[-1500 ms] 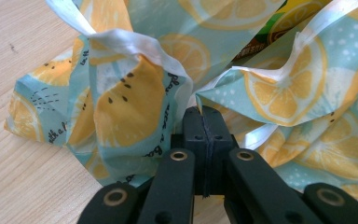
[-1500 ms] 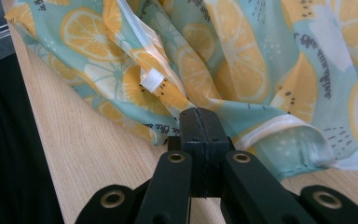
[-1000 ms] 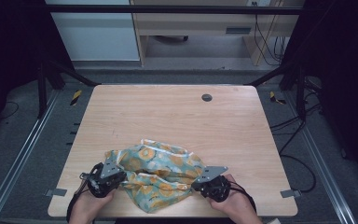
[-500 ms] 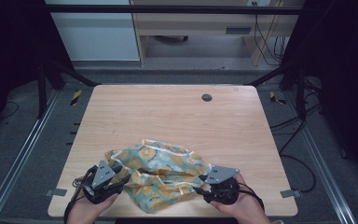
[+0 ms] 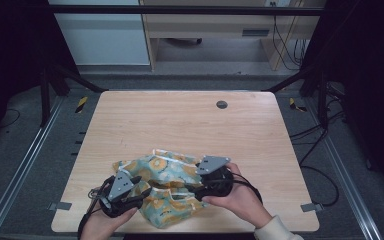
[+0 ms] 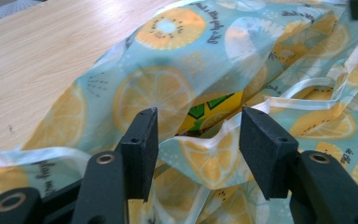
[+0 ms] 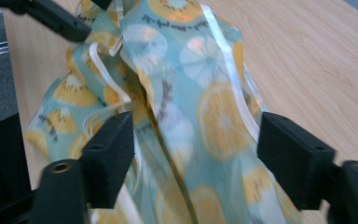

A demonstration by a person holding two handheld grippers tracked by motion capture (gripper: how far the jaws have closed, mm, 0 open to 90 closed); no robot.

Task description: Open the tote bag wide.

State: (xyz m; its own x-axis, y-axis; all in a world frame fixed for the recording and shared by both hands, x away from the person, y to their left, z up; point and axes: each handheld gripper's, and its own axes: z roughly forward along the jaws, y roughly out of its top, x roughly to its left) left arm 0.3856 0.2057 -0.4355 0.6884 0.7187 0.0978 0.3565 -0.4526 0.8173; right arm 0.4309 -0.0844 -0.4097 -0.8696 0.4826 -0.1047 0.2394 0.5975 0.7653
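A crumpled teal plastic bag (image 5: 167, 187) printed with orange and kiwi slices lies near the table's front edge. My left gripper (image 5: 141, 194) is at the bag's left end, and my right gripper (image 5: 198, 186) is at its right end. In the left gripper view the gripper (image 6: 198, 140) stands open, with a white-trimmed fold of the bag (image 6: 168, 88) between its jaws. Something yellow and green (image 6: 210, 109) shows inside the bag's opening. In the right gripper view the gripper (image 7: 196, 149) is open wide, with the bag (image 7: 214, 116) bunched between its jaws.
The wooden table (image 5: 180, 125) has a small dark round grommet (image 5: 221, 104) at its far middle. Cables trail over the floor to the right, and metal frame rails run along both sides of the table.
My right gripper has moved left and forward into the bag. The left gripper has edged right. The bag is bunched narrower between them.
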